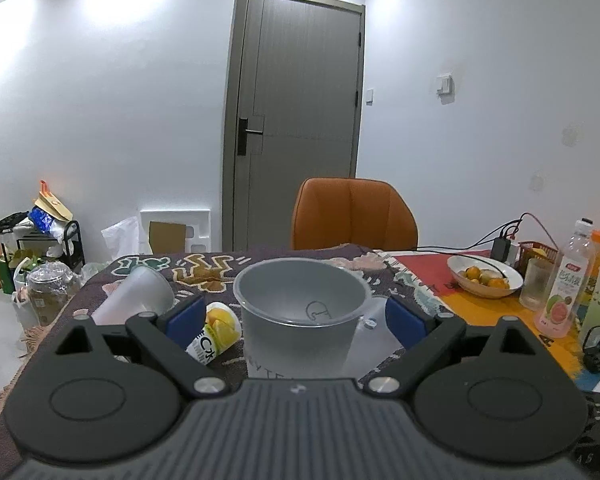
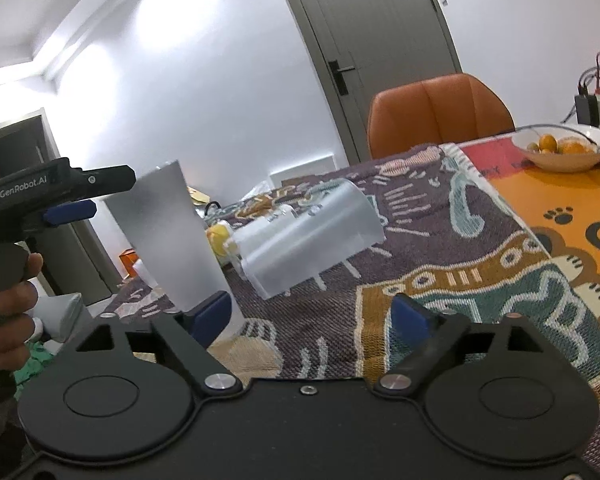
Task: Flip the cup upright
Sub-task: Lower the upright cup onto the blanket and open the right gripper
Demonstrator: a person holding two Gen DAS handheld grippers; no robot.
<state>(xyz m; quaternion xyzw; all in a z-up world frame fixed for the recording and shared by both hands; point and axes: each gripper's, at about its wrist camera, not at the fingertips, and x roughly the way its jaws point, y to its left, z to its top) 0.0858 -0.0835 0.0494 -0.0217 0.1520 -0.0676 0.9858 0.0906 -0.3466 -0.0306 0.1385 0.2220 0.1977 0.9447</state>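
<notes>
The left gripper (image 1: 296, 316) sits at lower centre of its view, its blue-padded jaws spread wide on either side of a frosted plastic cup (image 1: 300, 316) without touching it. The cup stands upright, mouth up, on the woven patterned tablecloth (image 1: 404, 280); the wide jaws suggest it has been set down and let go, so the flip looks done for this one. In the right wrist view the same cup (image 2: 168, 236) appears at centre left, a tapered translucent cone, with the left gripper (image 2: 72, 200) level with its upper wall and a hand (image 2: 12, 300) on the grip.

The right gripper (image 2: 312, 316), lower centre, is also wide and holds nothing, hovering over the cloth. Beyond it a second frosted cup (image 2: 312, 236) lies on its side mid-frame, likely next to be righted. A small lemon-printed tub (image 1: 216, 332) lies beside the upright cup; a bowl of oranges (image 2: 560, 148) sits at the upper right
</notes>
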